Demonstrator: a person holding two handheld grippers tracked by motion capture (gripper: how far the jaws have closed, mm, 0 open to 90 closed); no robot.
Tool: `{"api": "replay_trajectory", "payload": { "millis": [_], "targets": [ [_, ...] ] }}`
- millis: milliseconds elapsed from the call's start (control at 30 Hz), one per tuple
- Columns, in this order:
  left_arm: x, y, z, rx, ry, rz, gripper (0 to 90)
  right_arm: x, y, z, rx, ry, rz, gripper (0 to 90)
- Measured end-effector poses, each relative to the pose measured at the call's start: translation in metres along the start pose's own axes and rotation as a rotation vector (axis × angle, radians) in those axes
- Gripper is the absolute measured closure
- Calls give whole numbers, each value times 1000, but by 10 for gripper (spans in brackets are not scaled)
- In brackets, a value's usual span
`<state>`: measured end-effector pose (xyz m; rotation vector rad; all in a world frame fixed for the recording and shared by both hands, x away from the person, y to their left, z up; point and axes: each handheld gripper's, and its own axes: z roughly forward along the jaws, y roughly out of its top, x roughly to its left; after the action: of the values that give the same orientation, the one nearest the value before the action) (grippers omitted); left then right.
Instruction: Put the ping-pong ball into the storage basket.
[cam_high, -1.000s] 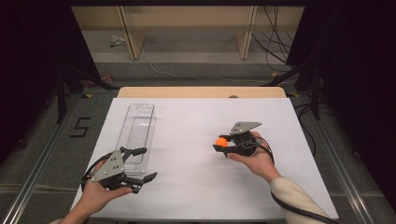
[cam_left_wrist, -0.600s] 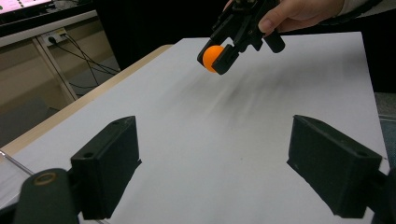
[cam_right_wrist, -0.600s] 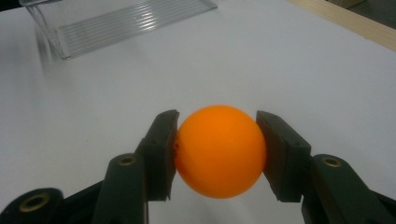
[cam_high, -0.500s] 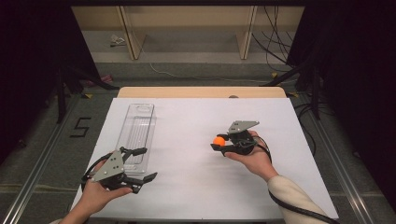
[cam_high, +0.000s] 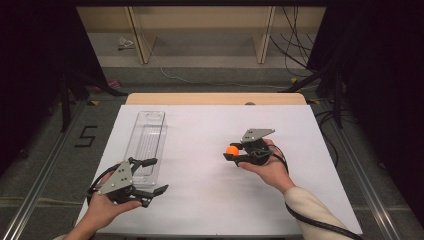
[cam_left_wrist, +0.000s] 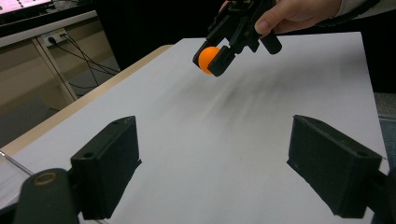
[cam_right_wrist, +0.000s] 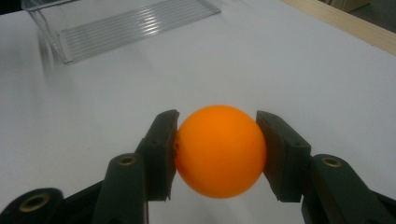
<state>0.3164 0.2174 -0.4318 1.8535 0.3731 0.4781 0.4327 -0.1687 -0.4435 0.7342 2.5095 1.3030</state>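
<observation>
An orange ball (cam_right_wrist: 219, 150) sits clamped between the two black jaws of my right gripper (cam_high: 234, 152), a little above the white table. That ball (cam_high: 232, 150) shows at centre right in the high view, and as the orange ball (cam_left_wrist: 208, 58) far off in the left gripper view. My left gripper (cam_high: 151, 175) is at the front left, held in a hand, jaws wide apart with nothing between them. Its fingers (cam_left_wrist: 108, 161) frame bare white tabletop. A clear plastic tray (cam_high: 146, 141) lies lengthwise just behind the left gripper.
The white table surface (cam_high: 200, 125) has a wooden strip (cam_high: 215, 98) along its far edge. The clear tray (cam_right_wrist: 116, 25) lies at the top left of the right gripper view. Shelving and cables stand on the floor beyond the table.
</observation>
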Motion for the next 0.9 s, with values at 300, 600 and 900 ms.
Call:
{"api": "replay_trajectory", "payload": {
  "millis": [300,600,900],
  "targets": [
    [0,0,0,1,0,1,162,1,2,3,-1,4,2,514],
    [0,0,0,1,0,2,162,1,5,6,-6,8,-2,514],
    [0,0,0,1,-2,3,163,2,7,10,-11,12,-1,514]
  ]
}}
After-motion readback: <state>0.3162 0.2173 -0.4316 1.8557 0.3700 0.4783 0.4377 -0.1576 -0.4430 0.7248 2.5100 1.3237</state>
